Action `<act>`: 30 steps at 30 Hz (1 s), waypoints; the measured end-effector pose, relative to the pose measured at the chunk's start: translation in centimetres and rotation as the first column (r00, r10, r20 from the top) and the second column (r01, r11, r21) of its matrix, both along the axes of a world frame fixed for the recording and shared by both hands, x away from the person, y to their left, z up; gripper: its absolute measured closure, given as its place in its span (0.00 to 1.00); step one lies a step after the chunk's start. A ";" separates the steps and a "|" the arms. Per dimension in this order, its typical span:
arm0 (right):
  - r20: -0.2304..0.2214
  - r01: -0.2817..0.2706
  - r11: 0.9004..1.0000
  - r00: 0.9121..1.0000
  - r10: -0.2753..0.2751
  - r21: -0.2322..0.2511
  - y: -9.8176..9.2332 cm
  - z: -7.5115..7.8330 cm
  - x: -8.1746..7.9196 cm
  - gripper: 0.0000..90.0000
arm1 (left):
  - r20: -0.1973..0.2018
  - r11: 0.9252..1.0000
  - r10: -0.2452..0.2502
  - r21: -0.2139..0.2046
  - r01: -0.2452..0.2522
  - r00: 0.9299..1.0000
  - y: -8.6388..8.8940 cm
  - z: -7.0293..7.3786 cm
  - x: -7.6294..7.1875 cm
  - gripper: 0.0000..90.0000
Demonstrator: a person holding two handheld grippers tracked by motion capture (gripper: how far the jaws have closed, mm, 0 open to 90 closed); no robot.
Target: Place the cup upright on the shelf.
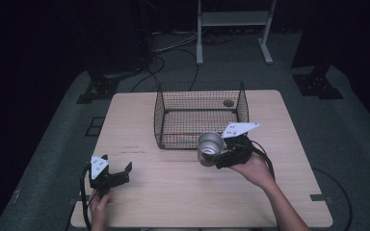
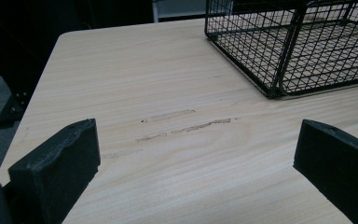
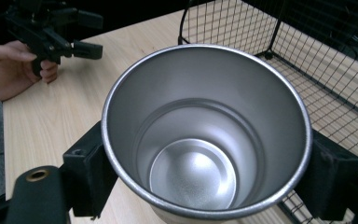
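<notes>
Right tongs [image 1: 220, 155] are clamping a steel cup [image 1: 209, 148], holding it tilted above the surface [image 1: 173, 192], just in front of the wire basket [image 1: 200, 114]. Left tongs [image 1: 118, 172] are resting spread wide, gripping nothing.

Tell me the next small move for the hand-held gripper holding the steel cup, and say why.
Probably carry the cup a little forward, over the near rim of the wire basket. The right hand-held gripper has its jaws clamped on the cup's sides and holds it just short of the basket's near right corner. The basket looks empty, and the left hand-held gripper sits open, well off to the side.
</notes>
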State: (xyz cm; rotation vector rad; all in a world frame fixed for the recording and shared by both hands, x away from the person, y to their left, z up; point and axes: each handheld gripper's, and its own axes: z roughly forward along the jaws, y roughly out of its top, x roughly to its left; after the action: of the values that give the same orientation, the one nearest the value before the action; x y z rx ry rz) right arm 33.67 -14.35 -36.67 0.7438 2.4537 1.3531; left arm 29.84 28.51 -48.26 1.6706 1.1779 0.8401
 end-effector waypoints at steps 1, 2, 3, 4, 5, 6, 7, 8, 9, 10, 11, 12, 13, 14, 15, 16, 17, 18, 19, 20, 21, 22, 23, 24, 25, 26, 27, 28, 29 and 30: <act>0.004 -0.002 1.000 1.000 0.002 0.001 0.1 0.2 0.1 0.20 | -0.001 1.000 0.000 -0.001 0.000 1.000 0.0 0.0 0.0 0.00; 0.003 -0.003 1.000 1.000 0.003 0.000 0.2 0.4 0.2 0.20 | -0.002 1.000 -0.001 0.002 0.001 1.000 0.0 0.0 0.0 0.00; 0.005 -0.005 1.000 1.000 0.005 -0.003 0.3 0.6 0.3 0.20 | -0.002 1.000 -0.001 0.002 0.001 1.000 0.0 0.0 0.0 0.00; 0.009 -0.005 1.000 1.000 0.005 -0.011 0.4 1.0 0.5 0.20 | -0.001 1.000 -0.001 0.002 0.001 1.000 0.0 0.0 0.0 0.00; 0.009 -0.005 1.000 1.000 0.005 -0.011 0.4 1.0 0.5 0.20 | -0.001 1.000 -0.001 0.002 0.001 1.000 0.0 0.0 0.0 0.00; 0.007 -0.007 1.000 1.000 0.007 -0.011 0.5 1.2 0.9 0.20 | 0.001 1.000 0.000 0.000 0.000 1.000 0.0 0.0 0.0 0.00; 0.001 -0.006 1.000 1.000 0.006 -0.010 0.6 1.3 1.1 0.20 | 0.001 1.000 0.000 0.000 0.000 1.000 0.0 0.0 0.0 0.00; 0.002 -0.008 1.000 1.000 0.008 -0.014 0.6 1.4 1.3 0.20 | 0.002 1.000 0.001 -0.003 -0.001 1.000 0.0 0.0 0.0 0.00; 0.002 -0.008 1.000 1.000 0.008 -0.014 0.6 1.4 1.3 0.20 | 0.002 1.000 0.001 -0.003 -0.001 1.000 0.0 0.0 0.0 0.00; 0.000 -0.004 1.000 1.000 0.004 -0.015 0.6 1.6 1.6 0.20 | 0.003 1.000 0.000 -0.004 0.000 1.000 0.0 0.0 0.0 0.00; -0.004 -0.001 1.000 1.000 0.001 -0.013 0.7 1.8 2.2 0.20 | 0.002 1.000 -0.002 0.000 0.002 1.000 0.0 0.0 0.0 0.00; -0.004 -0.001 1.000 1.000 0.001 -0.013 0.7 1.8 2.2 0.20 | 0.002 1.000 -0.002 0.000 0.002 1.000 0.0 0.0 0.0 0.00; -0.008 0.004 1.000 1.000 -0.004 -0.013 0.7 2.0 2.4 0.20 | 0.002 1.000 -0.002 0.000 0.002 1.000 0.0 0.0 0.0 0.00; -0.014 0.008 1.000 1.000 -0.009 -0.015 0.8 2.4 2.9 0.20 | 0.003 1.000 -0.002 -0.001 0.002 1.000 0.0 0.0 0.0 0.00; -0.014 0.008 1.000 1.000 -0.009 -0.015 0.8 2.4 2.9 0.20 | 0.003 1.000 -0.001 -0.001 0.001 1.000 0.0 0.0 0.0 0.00; -0.008 0.008 1.000 1.000 -0.008 -0.020 0.8 2.5 3.1 0.20 | 0.005 1.000 -0.001 -0.001 0.001 1.000 0.0 0.0 0.0 0.00; -0.007 0.012 1.000 1.000 -0.012 -0.025 0.9 2.7 3.3 0.20 | 0.005 1.000 -0.001 0.000 0.001 1.000 0.0 0.0 0.0 0.00; -0.009 0.016 0.999 1.000 -0.016 -0.030 1.0 2.9 3.5 0.20 | 0.003 1.000 -0.001 0.000 0.001 1.000 0.0 0.0 0.0 0.00; -0.010 0.015 0.999 1.000 -0.015 -0.030 1.0 3.1 3.8 0.20 | 0.003 1.000 -0.001 0.000 0.001 1.000 0.0 0.0 0.0 0.00; -0.007 0.014 0.999 1.000 -0.015 -0.031 1.1 3.3 4.0 0.20 | 0.004 1.000 -0.001 0.000 0.001 1.000 0.0 0.0 0.0 0.00; -0.007 0.018 0.999 1.000 -0.018 -0.032 1.2 3.5 4.1 0.20 | 0.004 1.000 -0.001 0.000 0.001 1.000 0.0 0.0 0.0 0.00; -0.005 0.017 0.999 1.000 -0.017 -0.034 1.2 3.7 4.4 0.20 | 0.004 1.000 -0.001 0.000 0.001 1.000 0.1 0.0 0.0 0.00; -0.001 0.019 0.999 1.000 -0.019 -0.035 1.3 3.9 4.5 0.20 | 0.003 1.000 -0.001 -0.001 0.001 1.000 0.1 0.0 0.0 0.00; 0.000 0.021 0.999 1.000 -0.021 -0.030 1.4 4.3 5.0 0.20 | 0.004 1.000 -0.002 -0.002 0.002 1.000 0.1 0.0 0.0 0.00; 0.000 0.021 0.999 1.000 -0.021 -0.030 1.4 4.3 5.0 0.20 | 0.004 1.000 -0.002 -0.002 0.002 1.000 0.1 0.0 0.0 0.00; -0.004 0.024 0.999 1.000 -0.024 -0.028 1.4 4.4 5.1 0.20 | 0.005 1.000 -0.001 -0.003 0.001 1.000 0.1 0.0 0.0 0.00; -0.001 0.029 0.999 1.000 -0.029 -0.025 1.5 4.7 5.6 0.20 | 0.005 1.000 -0.001 -0.003 0.001 1.000 0.1 0.0 0.0 0.00; -0.002 0.033 0.999 0.999 -0.033 -0.024 1.5 4.8 5.8 0.20 | 0.005 1.000 -0.002 -0.003 0.002 1.000 0.1 0.0 0.0 0.00; -0.001 0.035 0.999 0.999 -0.035 -0.023 1.5 4.9 6.0 0.20 | 0.006 1.000 -0.002 -0.003 0.002 1.000 0.1 0.0 0.0 0.00; -0.001 0.035 0.999 0.999 -0.035 -0.023 1.5 4.9 6.0 0.20 | 0.006 1.000 -0.002 -0.003 0.002 1.000 0.1 0.0 0.0 0.00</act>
State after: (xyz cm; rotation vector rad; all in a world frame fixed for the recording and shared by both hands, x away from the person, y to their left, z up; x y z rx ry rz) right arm 39.64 -12.83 -31.77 0.7794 2.4415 1.3105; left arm 29.83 28.59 -48.26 1.6656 1.1732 0.8409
